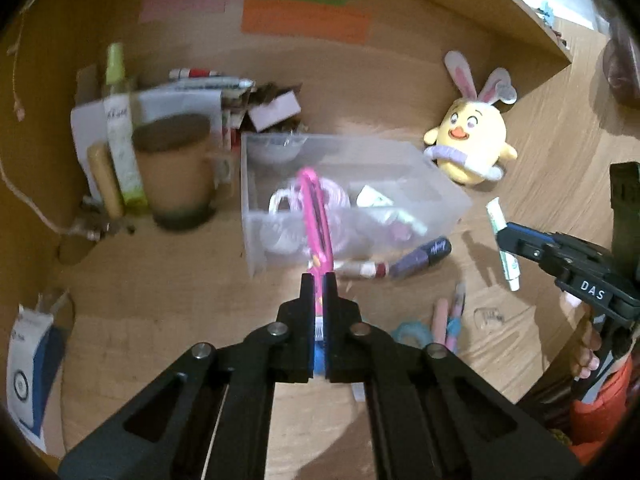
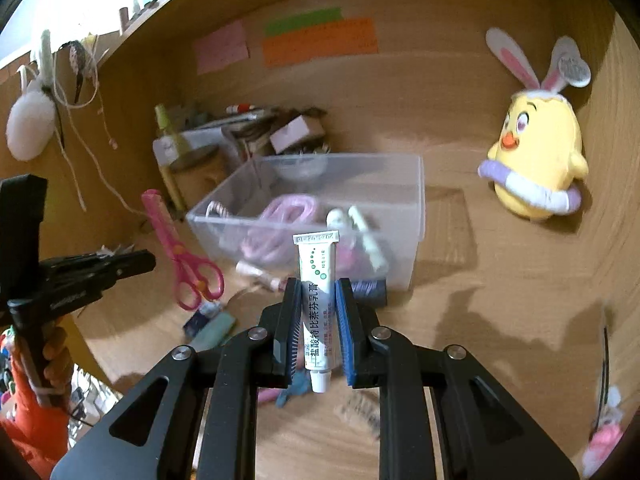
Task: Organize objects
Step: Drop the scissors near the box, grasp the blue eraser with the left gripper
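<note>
My left gripper (image 1: 318, 280) is shut on pink scissors (image 1: 314, 216), whose blades point forward over a clear plastic box (image 1: 460, 200). The box holds a pink cable and small white items. In the right wrist view my right gripper (image 2: 318, 282) is shut on a small white ointment tube (image 2: 316, 292), held upright with its cap toward the camera, just in front of the box (image 2: 418, 208). The right gripper (image 1: 504, 236) with the tube (image 1: 496, 216) shows at the right edge of the left view. The left gripper (image 2: 150, 260) with the scissors (image 2: 176, 252) shows at the left of the right view.
A yellow chick plush (image 1: 472, 140) with bunny ears stands right of the box. A mug (image 1: 176, 168), bottles and papers crowd the back left. A dark tube (image 1: 420, 258), pens (image 1: 448, 320) and small items lie on the wooden desk in front. A wooden back wall carries sticky notes.
</note>
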The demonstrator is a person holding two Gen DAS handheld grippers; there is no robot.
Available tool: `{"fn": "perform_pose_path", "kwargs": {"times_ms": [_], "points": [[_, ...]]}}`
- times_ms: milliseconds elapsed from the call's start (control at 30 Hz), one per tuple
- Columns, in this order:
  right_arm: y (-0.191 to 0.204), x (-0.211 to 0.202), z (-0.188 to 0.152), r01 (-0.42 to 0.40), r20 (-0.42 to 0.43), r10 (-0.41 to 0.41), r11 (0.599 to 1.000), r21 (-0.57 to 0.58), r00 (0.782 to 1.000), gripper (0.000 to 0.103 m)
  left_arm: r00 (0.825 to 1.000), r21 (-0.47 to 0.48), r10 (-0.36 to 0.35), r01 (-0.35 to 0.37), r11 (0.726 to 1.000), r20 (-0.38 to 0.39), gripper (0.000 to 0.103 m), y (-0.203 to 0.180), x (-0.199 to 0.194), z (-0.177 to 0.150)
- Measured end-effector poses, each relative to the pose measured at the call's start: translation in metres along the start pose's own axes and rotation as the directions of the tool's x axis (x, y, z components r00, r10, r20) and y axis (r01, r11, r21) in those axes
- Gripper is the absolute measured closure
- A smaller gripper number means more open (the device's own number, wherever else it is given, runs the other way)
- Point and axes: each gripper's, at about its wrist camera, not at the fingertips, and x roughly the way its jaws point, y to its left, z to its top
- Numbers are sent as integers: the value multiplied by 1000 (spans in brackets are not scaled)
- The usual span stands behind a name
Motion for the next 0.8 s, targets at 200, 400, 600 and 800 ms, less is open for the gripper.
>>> {"fn": "perform_pose_path", "kwargs": {"times_ms": [200, 400, 600, 800], "points": [[-8, 10, 14, 9, 12, -9, 1000, 3, 1000, 87, 998, -2, -6, 6, 1000, -68, 92, 6, 25, 5], [-22, 20, 28, 21, 20, -22, 1000, 17, 1000, 87, 990, -42, -27, 21, 999, -139, 58, 18, 67, 1], [-25, 33, 35, 19, 3, -19, 1000, 15, 1000, 87, 982, -54, -14, 4, 999, -189, 58, 21, 81, -2], [-27, 43, 46, 43, 7, -43, 999, -5, 999, 87, 979, 14, 3, 0, 1000, -202, 46, 20, 76, 1]]}}
